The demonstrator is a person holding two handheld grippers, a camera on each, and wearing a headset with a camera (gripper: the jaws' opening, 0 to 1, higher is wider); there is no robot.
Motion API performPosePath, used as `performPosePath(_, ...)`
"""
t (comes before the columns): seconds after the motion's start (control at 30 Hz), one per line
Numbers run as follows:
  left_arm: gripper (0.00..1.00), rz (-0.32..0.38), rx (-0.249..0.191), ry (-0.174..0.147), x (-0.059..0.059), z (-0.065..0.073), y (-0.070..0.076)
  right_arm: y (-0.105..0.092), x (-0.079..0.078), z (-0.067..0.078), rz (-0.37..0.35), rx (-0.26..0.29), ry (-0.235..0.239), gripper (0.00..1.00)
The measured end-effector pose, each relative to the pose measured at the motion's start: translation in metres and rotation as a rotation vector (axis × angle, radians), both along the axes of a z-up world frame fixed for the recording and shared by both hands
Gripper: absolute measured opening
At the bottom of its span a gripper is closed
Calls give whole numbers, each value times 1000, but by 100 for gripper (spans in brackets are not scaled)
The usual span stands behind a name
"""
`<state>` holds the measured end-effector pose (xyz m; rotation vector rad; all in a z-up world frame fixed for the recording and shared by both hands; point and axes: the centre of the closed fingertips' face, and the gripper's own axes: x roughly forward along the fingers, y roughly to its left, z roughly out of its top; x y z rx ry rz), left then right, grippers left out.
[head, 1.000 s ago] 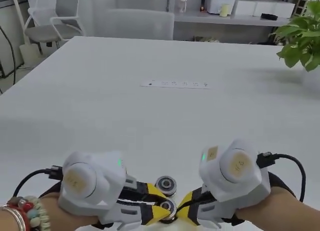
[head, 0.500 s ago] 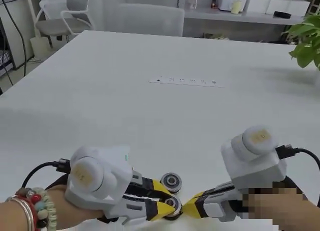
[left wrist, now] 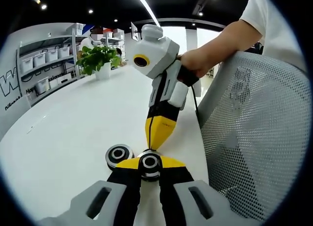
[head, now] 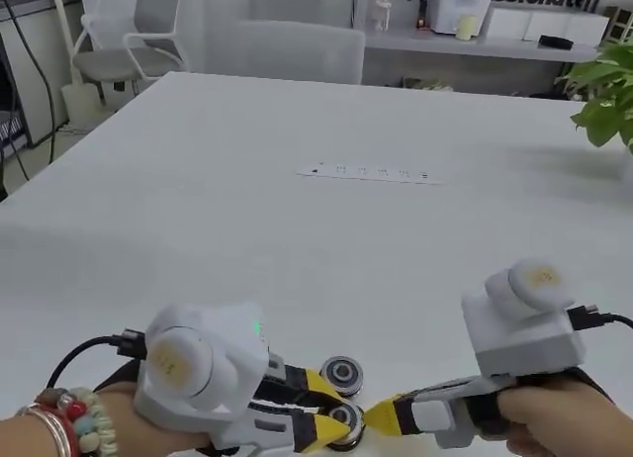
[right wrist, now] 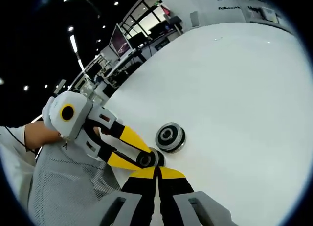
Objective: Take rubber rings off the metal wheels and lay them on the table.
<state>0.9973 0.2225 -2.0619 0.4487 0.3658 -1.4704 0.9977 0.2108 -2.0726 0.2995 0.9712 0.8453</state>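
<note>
Two small metal wheels with dark rubber rings lie near the table's front edge. My left gripper (head: 339, 422) is shut on the nearer wheel (head: 347, 414), which sits between its yellow tips (left wrist: 150, 163). The second wheel (head: 341, 372) lies free on the table just beyond it (left wrist: 120, 155) (right wrist: 170, 137). My right gripper (head: 372, 415) comes in from the right, jaws pressed together, and its tips (right wrist: 157, 173) touch the rim of the held wheel (right wrist: 148, 158). Whether the rubber ring is pinched between them I cannot tell.
The white table (head: 297, 249) stretches far ahead, with a flush socket strip (head: 371, 172) at its middle. A potted plant (head: 605, 101) stands at the right edge. Chairs (head: 297, 46) stand behind the table, and a mesh chair back (left wrist: 254, 133) is close beside the grippers.
My right gripper has rolled so its body stands upright and has shifted to the right, its tips staying at the held wheel. The left gripper keeps its hold.
</note>
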Motion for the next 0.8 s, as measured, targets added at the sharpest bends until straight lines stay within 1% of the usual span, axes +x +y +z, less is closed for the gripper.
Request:
performPosePath(0.07, 9, 0, 0, -1, 0, 0, 0, 1, -1, -1, 0, 6, 3, 0)
performPosePath(0.13, 9, 0, -2, 0, 0, 0, 0, 2, -1, 2, -7, 17, 12, 0)
performPosePath(0.23, 9, -1, -5, 1, 0, 0, 0, 3, -1, 2, -8, 16, 12, 0)
performPosePath(0.43, 9, -1, -3, -7, 0, 0, 0, 4, -2, 4, -38, 47, 48, 0)
performPosePath(0.53, 9, -1, -2, -11, 0, 0, 0, 5, -2, 4, -35, 43, 44, 0)
performPosePath(0.8, 9, 2, -6, -8, 0, 0, 0, 7, -3, 6, -20, 26, 29, 0)
